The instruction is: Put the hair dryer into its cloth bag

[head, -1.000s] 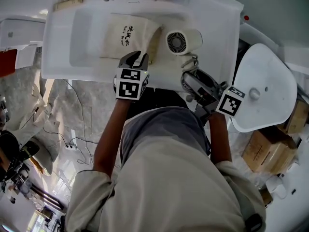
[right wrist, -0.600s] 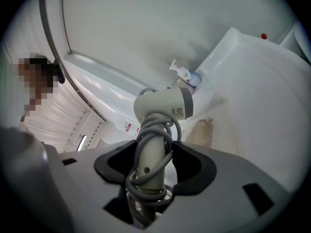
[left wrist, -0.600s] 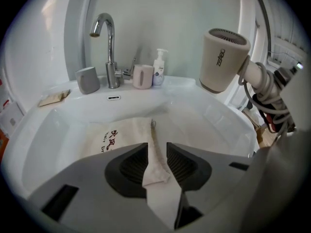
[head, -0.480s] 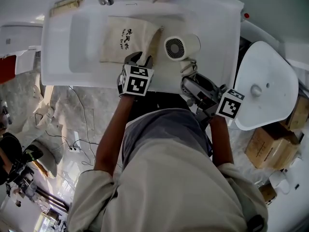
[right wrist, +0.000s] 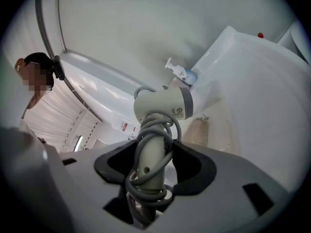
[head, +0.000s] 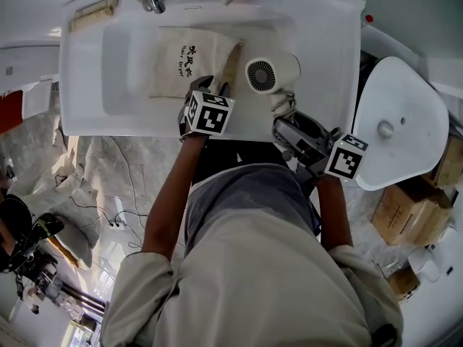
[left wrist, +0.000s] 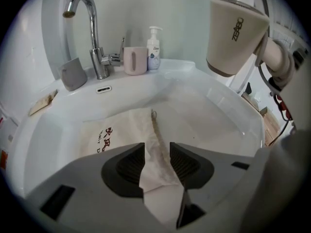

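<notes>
A beige cloth bag point(head: 187, 58) with dark print lies flat in the white sink point(head: 329, 42). My left gripper point(head: 212, 87) points down at the bag's near right edge. Its jaws have just been opening; in the left gripper view the bag point(left wrist: 121, 130) has its seamed edge between the left gripper's point(left wrist: 157, 152) spread pads, not pinched. My right gripper point(head: 284, 116) is shut on the cord-wrapped handle of the cream hair dryer point(head: 271, 71), held over the sink's right side beside the bag. The hair dryer point(right wrist: 163, 106) stands up from the right gripper point(right wrist: 154, 154); it also shows as the hair dryer point(left wrist: 238, 35) at upper right.
A chrome faucet point(left wrist: 90, 28), a pink cup point(left wrist: 135, 60) and a soap bottle point(left wrist: 154, 47) stand on the sink's back rim. A small packet point(head: 90, 13) lies at the back left. A white toilet lid point(head: 394, 132) and cardboard boxes point(head: 405, 223) are to the right.
My left gripper has moved forward and down onto the bag's near edge, and its jaws have spread wider. The right gripper and hair dryer have hardly moved.
</notes>
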The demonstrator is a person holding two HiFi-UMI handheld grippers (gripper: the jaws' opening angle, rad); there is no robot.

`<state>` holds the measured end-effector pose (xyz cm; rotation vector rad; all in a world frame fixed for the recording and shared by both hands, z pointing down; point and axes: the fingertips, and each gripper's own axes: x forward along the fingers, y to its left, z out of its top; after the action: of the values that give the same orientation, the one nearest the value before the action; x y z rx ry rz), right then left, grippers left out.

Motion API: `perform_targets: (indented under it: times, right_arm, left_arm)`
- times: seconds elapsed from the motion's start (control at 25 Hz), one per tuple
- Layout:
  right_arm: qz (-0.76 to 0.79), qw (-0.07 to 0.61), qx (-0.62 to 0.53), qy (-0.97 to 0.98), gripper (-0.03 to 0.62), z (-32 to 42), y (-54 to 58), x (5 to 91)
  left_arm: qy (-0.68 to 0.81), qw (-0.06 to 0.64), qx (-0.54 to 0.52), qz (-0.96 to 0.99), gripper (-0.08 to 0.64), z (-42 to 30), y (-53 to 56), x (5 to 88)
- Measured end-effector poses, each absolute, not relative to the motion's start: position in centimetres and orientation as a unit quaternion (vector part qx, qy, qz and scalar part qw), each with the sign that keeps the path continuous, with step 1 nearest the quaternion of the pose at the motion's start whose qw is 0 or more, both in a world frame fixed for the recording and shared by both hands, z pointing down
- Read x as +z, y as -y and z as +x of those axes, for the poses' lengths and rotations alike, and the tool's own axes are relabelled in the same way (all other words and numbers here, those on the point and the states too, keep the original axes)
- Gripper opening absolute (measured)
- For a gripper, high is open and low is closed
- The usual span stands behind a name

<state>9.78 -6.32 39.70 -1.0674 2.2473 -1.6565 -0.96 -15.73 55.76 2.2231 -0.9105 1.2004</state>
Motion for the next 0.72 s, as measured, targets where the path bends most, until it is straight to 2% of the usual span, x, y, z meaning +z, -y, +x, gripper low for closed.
perform_targets:
  times: [0.2, 0.52, 0.72]
  right_arm:
    - [-0.361, 0.076, -0.560, -0.742, 0.239, 9.79, 6.22, 40.04]
    - [-0.366, 0.070, -0.558, -0.741, 0.239, 9.74, 6.13, 40.10]
    - [-0.372, 0.062, -0.559, -0.739, 0.239, 10.06, 6.39, 40.62]
  left_arm:
    - [0.326, 0.225, 0.444, 0.804, 0.150, -1.29, 16.10, 56.24]
    - [0.306, 0.219, 0.454, 0.808, 0.086, -1.44, 15.88, 56.74]
    - [0.306, 0.220, 0.448, 0.811, 0.074, -1.72, 16.20, 56.35]
